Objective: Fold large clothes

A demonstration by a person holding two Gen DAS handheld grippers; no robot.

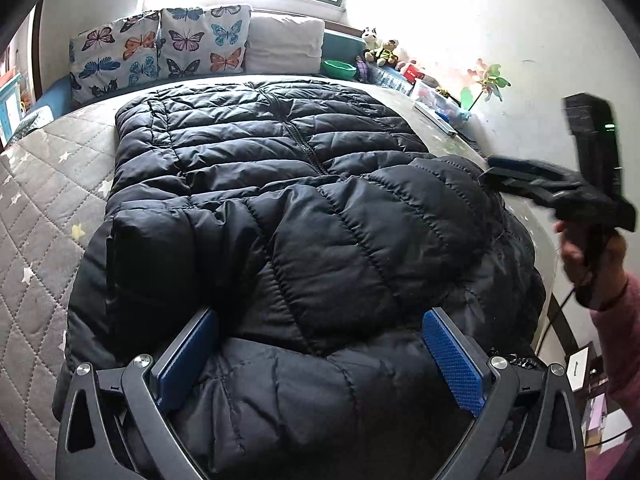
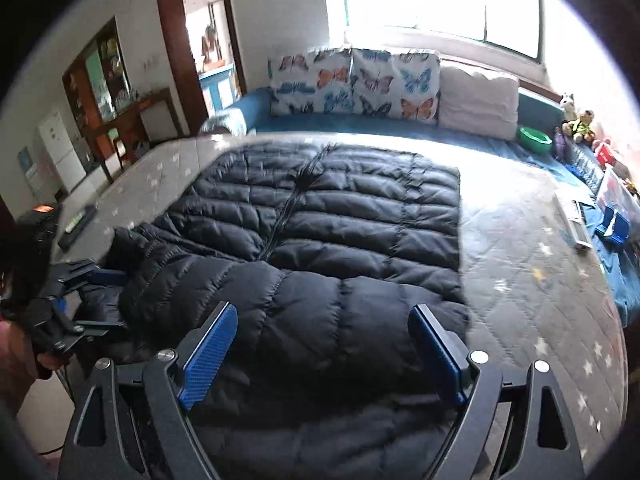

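A large black quilted puffer jacket [image 1: 280, 184] lies front up on the bed, its zip running toward the pillows. Both sleeves are folded across its near part. It also shows in the right wrist view [image 2: 320, 240]. My left gripper [image 1: 320, 356] is open, its blue pads either side of the jacket's near end, holding nothing. My right gripper [image 2: 324, 348] is open above the folded sleeve, empty. The right gripper also shows in the left wrist view [image 1: 520, 176], at the jacket's right edge. The left gripper shows in the right wrist view [image 2: 92, 296] at the jacket's left edge.
The grey quilted mattress [image 1: 48, 208] with star prints carries the jacket. Butterfly pillows [image 1: 160, 48] and a white pillow [image 1: 284, 44] line the far side. A green bowl [image 2: 534, 138], soft toys [image 2: 576, 124] and boxes [image 2: 612, 224] sit along the right edge. A doorway [image 2: 200, 40] and cabinets stand to the left.
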